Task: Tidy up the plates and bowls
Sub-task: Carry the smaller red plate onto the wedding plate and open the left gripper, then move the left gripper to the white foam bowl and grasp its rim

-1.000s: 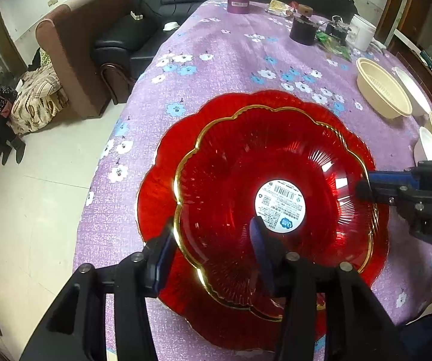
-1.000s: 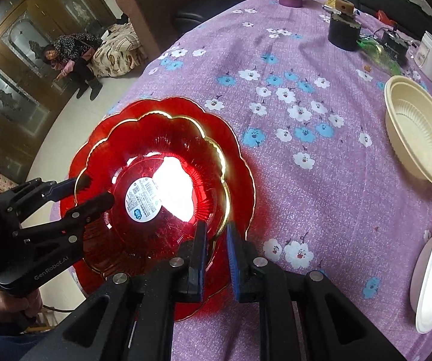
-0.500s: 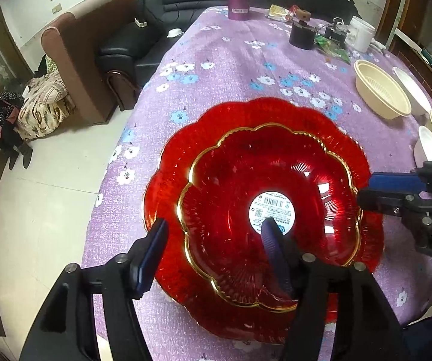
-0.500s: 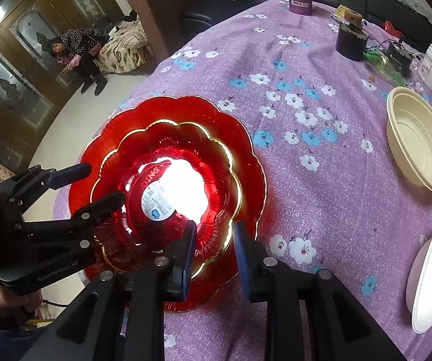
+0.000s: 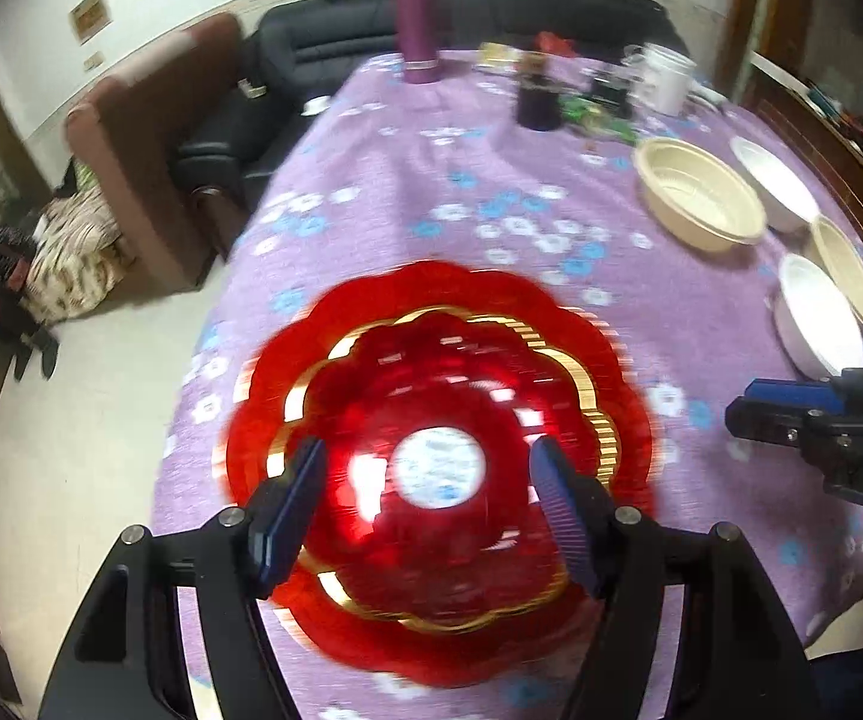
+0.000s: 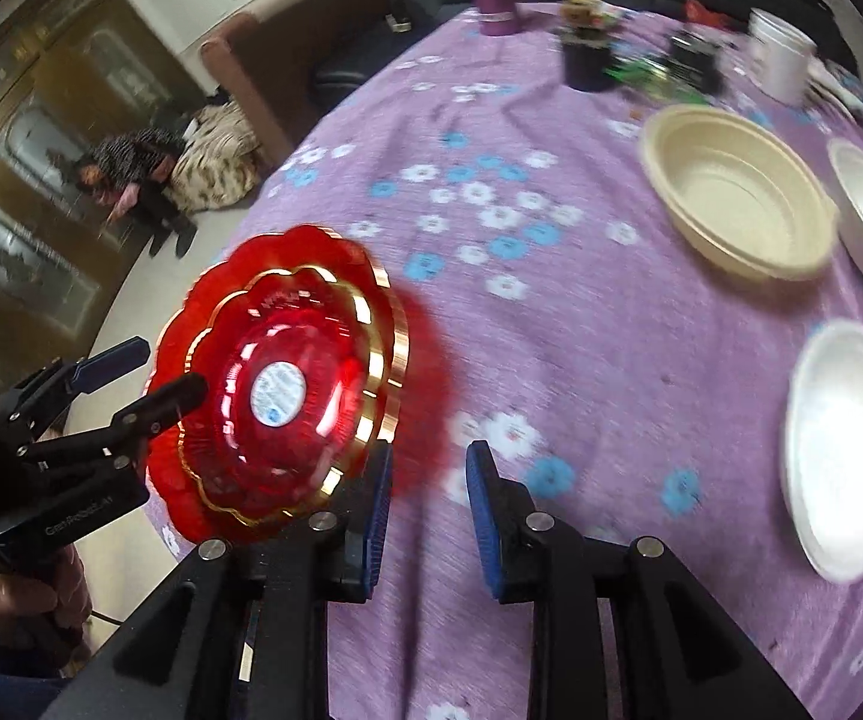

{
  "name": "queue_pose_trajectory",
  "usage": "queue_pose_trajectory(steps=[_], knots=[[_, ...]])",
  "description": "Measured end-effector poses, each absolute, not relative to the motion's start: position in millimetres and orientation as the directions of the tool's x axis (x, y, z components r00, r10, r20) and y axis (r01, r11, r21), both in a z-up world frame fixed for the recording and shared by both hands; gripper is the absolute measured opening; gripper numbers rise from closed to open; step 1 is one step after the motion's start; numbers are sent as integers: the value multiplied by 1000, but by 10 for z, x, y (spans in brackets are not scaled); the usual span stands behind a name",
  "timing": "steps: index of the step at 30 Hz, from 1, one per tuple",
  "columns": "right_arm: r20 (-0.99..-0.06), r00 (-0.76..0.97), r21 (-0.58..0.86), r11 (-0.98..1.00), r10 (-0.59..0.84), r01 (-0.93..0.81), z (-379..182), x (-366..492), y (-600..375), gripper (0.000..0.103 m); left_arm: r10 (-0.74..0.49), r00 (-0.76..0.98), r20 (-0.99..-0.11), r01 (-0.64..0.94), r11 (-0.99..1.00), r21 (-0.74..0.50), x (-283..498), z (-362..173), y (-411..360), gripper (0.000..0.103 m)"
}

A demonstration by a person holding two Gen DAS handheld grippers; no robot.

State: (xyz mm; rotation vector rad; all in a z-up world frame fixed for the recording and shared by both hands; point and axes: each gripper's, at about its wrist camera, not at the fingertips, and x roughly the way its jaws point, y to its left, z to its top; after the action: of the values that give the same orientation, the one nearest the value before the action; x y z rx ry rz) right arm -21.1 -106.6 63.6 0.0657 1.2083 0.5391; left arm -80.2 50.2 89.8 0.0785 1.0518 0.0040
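**Red dishes nested on the counter, both grippers clear of them**

In the left wrist view, the smaller red bowl with its gold scalloped rim sits inside the larger red plate, the pair resting on the purple flowered cloth of the counter in the lower centre of the frame. A round white label shows at the bowl's middle. The left gripper hangs over the bowl, its jaws opening, blue pads standing wide to either side of the label with nothing pressed between them. The picture is blurred.

The right gripper appears at the bottom of its own view, jaws parted a little and empty, over bare cloth just right of the red plate's edge. In the left wrist view it enters from the right edge.

In the upper right of the left wrist view lie a cream bowl, a white bowl behind it, another cream bowl and a second white bowl nearer. A purple flask stands at the far end of the counter.
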Motion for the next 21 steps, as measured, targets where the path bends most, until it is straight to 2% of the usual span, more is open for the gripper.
queue_pose_trajectory(steps=[11,16,21], knots=[[-872,310,342,925,378,-166,608,-364,-2131,28,-89,477,-875,255,966,40,-601,831,-569,69],[-874,347,345,937,341,-52,605,-456,-2715,27,-166,428,-889,326,945,-20,-478,745,-1015,69],[-867,389,366,928,311,74,615,-494,-3323,27,-277,365,-889,335,930,-152,-255,711,-1286,69]])
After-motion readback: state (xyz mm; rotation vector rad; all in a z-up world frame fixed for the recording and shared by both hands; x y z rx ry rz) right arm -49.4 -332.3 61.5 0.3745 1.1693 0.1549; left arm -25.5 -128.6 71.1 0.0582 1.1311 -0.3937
